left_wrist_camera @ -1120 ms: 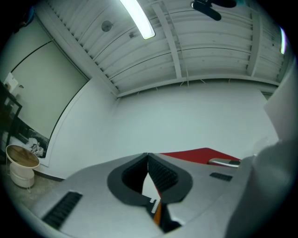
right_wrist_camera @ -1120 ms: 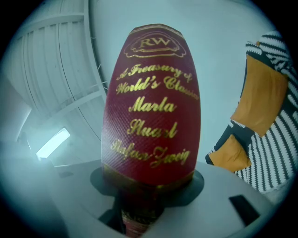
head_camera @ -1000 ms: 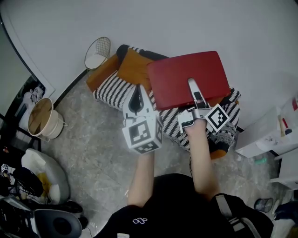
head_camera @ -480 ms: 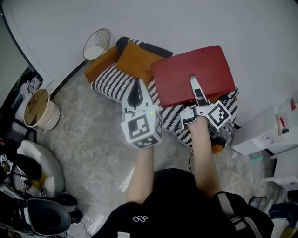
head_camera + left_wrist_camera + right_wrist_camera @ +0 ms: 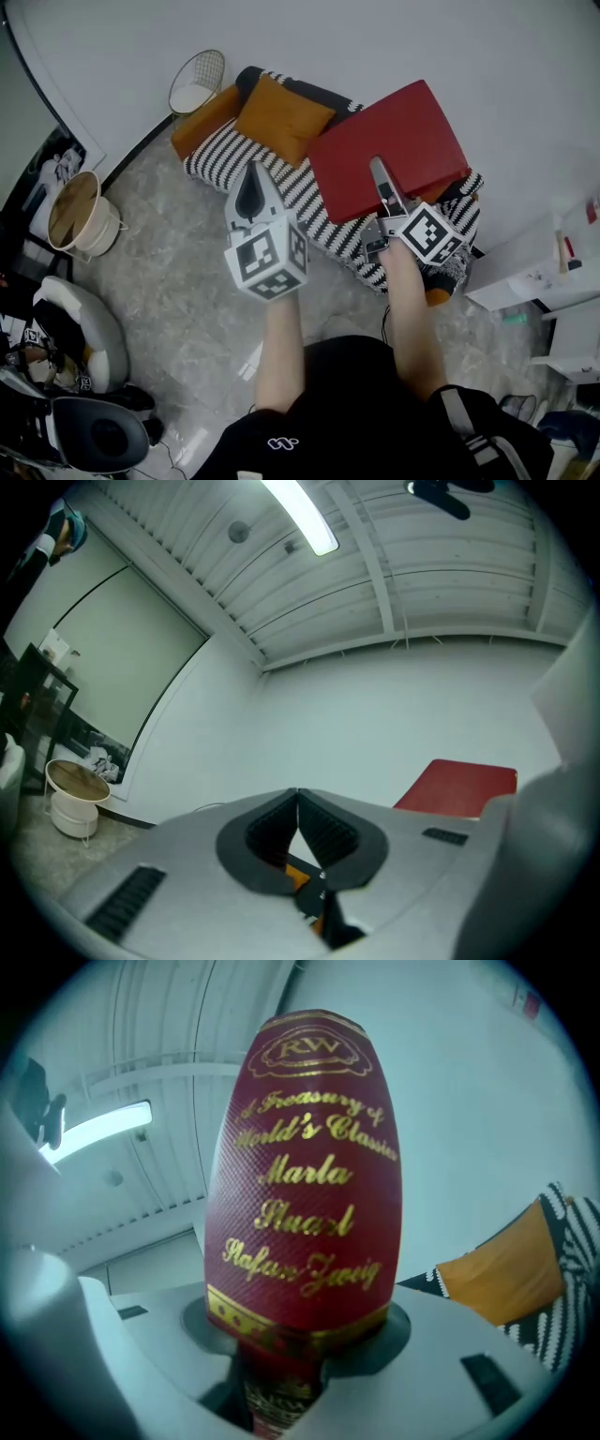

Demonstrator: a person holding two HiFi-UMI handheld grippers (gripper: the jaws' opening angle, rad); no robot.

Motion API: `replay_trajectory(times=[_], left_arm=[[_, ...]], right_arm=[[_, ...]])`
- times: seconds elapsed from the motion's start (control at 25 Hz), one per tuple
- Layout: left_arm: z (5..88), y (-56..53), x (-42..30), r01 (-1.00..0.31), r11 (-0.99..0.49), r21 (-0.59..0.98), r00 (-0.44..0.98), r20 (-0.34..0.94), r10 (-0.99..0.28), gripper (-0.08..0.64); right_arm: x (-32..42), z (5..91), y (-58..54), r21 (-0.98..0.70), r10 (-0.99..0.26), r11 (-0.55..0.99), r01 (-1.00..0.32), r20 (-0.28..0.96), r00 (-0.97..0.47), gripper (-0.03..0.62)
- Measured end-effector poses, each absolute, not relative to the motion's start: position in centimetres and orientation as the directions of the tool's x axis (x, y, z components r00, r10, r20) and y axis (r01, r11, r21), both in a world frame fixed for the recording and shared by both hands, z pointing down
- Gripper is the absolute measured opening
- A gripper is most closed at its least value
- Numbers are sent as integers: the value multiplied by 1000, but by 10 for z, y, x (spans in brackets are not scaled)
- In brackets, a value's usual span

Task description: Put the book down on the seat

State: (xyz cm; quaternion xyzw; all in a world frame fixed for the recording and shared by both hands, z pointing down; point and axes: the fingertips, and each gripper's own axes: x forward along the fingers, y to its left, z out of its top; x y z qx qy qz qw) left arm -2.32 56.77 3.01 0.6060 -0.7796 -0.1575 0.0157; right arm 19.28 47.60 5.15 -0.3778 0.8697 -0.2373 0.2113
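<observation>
Red book [image 5: 394,145] is hanging at one o'clock over the striped seat [image 5: 225,159], with the right gripper [image 5: 382,183] clamping its near edge. The left gripper [image 5: 250,192] is hovering with its jaws pinched together on nothing. At eleven o'clock a wire basket [image 5: 195,82] is showing something white inside. At nine o'clock a lidded tub [image 5: 82,223] is sitting closed.

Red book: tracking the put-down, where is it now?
Head view, right of centre: the red book sits in the right gripper, over the striped seat, beside the orange cushion.
</observation>
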Motion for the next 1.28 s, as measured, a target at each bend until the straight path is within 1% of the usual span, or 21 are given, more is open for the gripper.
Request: replay_trajectory(times=[0.24, 0.52, 0.8, 0.92, 1.04, 1.28], left_arm=[[31, 559, -19, -947, 196, 253, -242, -162, -957, 14], [36, 531, -13, -955, 178, 237, -216, -146, -965, 14], [37, 478, -13, -965, 174, 196, -203, -138, -969, 14], [39, 437, -20, -966, 182, 183, -207, -128, -970, 14], [46, 390, -31, -964, 204, 170, -222, -95, -970, 14], [74, 313, -46, -959, 256, 124, -256, 18, -967, 14]], right_arm=[[189, 52, 474, -418, -772, 612, -671, -134, -621, 216], [186, 60, 454, -274, -794, 597, -754, -66, -605, 216], [178, 70, 401, -130, -829, 557, -820, -21, -559, 216], [167, 73, 362, -108, -825, 564, -818, -25, -565, 216], [155, 83, 315, -102, -817, 573, -813, 1, -576, 216], [148, 121, 228, -206, -817, 547, -812, 82, -571, 215]])
